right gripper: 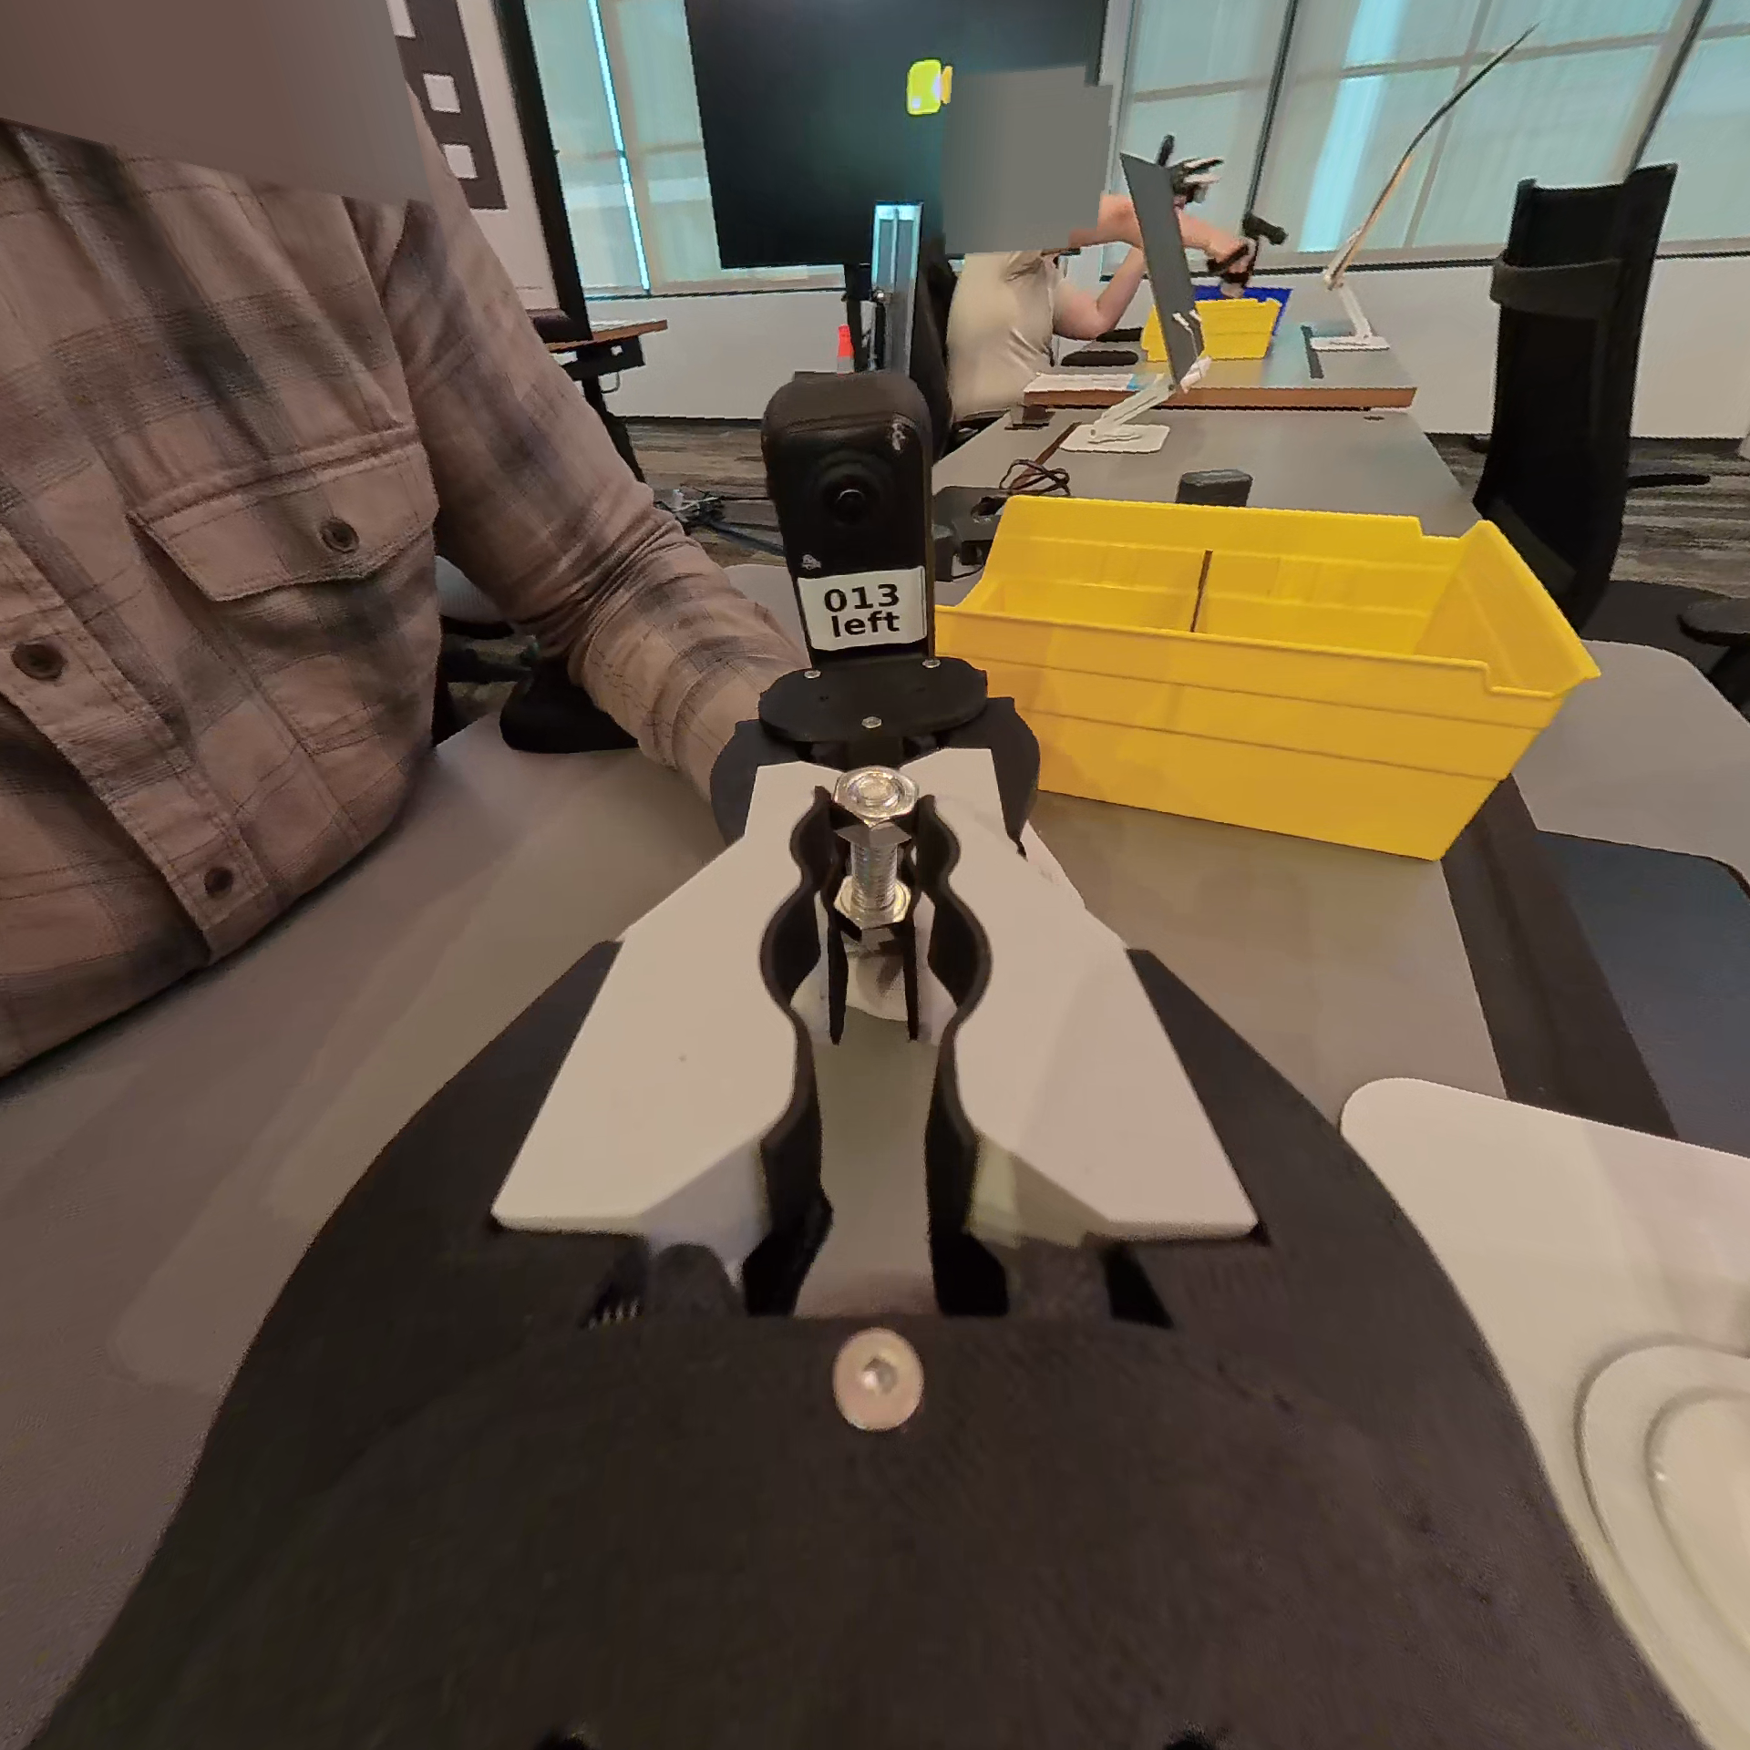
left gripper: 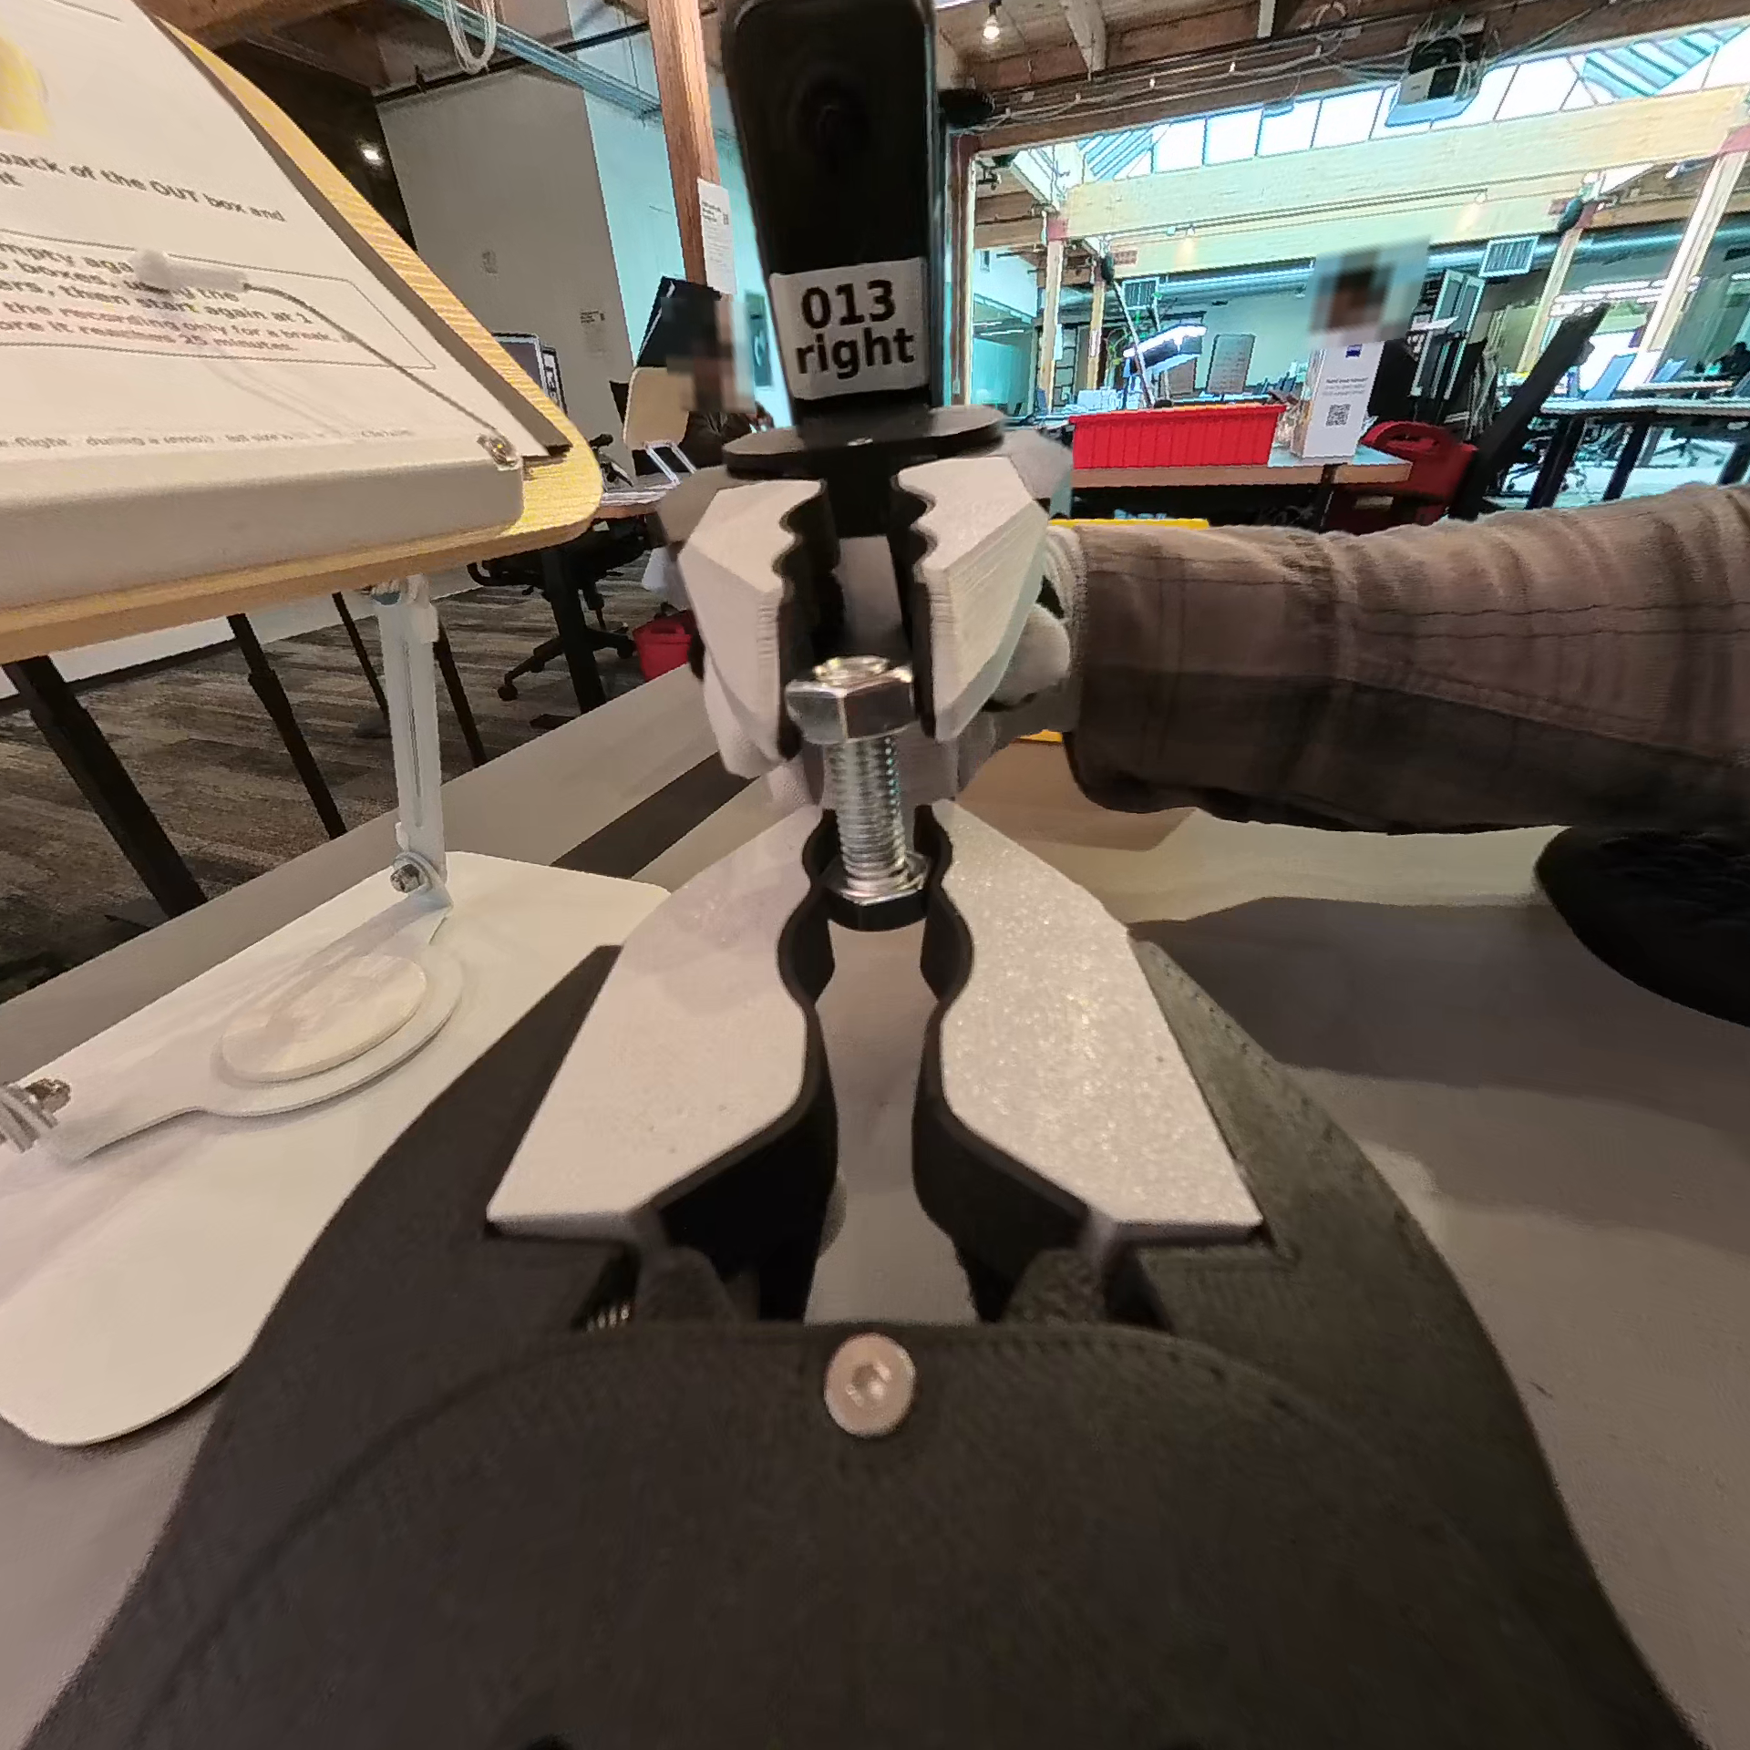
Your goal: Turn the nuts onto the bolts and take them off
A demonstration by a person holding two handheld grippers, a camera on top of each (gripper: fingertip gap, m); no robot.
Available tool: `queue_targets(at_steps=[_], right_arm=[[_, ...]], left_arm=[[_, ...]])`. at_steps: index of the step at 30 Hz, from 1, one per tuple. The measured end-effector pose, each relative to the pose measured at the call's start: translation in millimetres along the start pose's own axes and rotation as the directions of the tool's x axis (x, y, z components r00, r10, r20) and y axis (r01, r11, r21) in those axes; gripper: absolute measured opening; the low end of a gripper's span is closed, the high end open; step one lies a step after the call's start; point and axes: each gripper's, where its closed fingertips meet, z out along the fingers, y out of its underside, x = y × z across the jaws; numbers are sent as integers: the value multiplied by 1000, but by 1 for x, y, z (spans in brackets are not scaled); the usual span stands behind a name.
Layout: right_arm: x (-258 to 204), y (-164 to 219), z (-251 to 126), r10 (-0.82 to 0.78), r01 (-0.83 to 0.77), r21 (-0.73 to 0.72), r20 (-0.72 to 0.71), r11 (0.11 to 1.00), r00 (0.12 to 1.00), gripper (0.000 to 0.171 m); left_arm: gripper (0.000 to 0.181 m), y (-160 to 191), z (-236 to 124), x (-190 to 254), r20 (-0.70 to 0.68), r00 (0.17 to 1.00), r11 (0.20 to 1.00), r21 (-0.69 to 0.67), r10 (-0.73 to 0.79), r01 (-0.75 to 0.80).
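A silver bolt [left gripper: 864, 805] is held level between my two grippers above the grey table [left gripper: 1420, 1184]. My left gripper [left gripper: 871, 885] is shut on the bolt's head end. My right gripper [left gripper: 852, 724] faces it and is shut on a hex nut [left gripper: 848, 710] at the other end of the thread. In the right wrist view the right gripper [right gripper: 871, 904] clamps the nut [right gripper: 871, 909], with the bolt's thread [right gripper: 869, 862] running away to the left gripper [right gripper: 876, 805]. A gloved hand and plaid sleeve [left gripper: 1373, 663] hold the right gripper.
A yellow bin [right gripper: 1231, 682] with a divider stands on the table behind the left gripper. A white stand [left gripper: 312, 1023] carrying a board with a paper sheet [left gripper: 237, 379] is at the table's edge. The person's torso [right gripper: 189, 568] is close by. The left gripper's tips are roughly 5 cm from the right gripper's.
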Motion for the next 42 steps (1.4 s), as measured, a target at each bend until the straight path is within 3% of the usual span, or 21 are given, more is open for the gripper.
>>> queue_targets(at_steps=[8, 14, 20, 24, 28, 32, 35, 37, 42], right_arm=[[4, 0, 1, 4, -3, 8, -217, 1000, 976, 15], [8, 1, 1, 2, -8, -10, -485, 1000, 874, 15], [10, 1, -1, -4, 9, 2, -746, 1000, 666, 15], [10, 2, -6, 43, 1, 49, -874, 999, 483, 15], [9, 2, -8, 55, 32, 66, -958, 997, 282, 15], [11, 1, -6, 59, 55, 68, -988, 996, 145, 15], [12, -1, -3, 58, 35, 63, -988, 997, 141, 15], [11, -4, -3, 42, 20, 46, -982, 999, 182, 44], [-5, -31, 1, -62, 110, -14, -893, 994, 446, 41]], left_arm=[[14, 0, 0, -3, 17, 1000, 1000, -1, -5, 6], [14, 1, 0, -4, 26, 1000, 1000, -5, -3, 3], [14, 1, 0, -4, 30, 1000, 1000, -7, 7, -7], [14, 2, 1, -1, 26, 999, 1000, -15, 23, -22], [14, 2, 1, 0, 21, 999, 999, -17, 33, -33], [14, 1, 1, -1, 21, 1000, 1000, -10, 22, -22], [14, 0, 0, -1, 16, 1000, 1000, 1, 12, -12], [14, 0, 0, 1, 8, 1000, 1000, -5, 26, -25], [14, 0, 0, 1, 2, 1000, 1000, -2, 21, -21]])
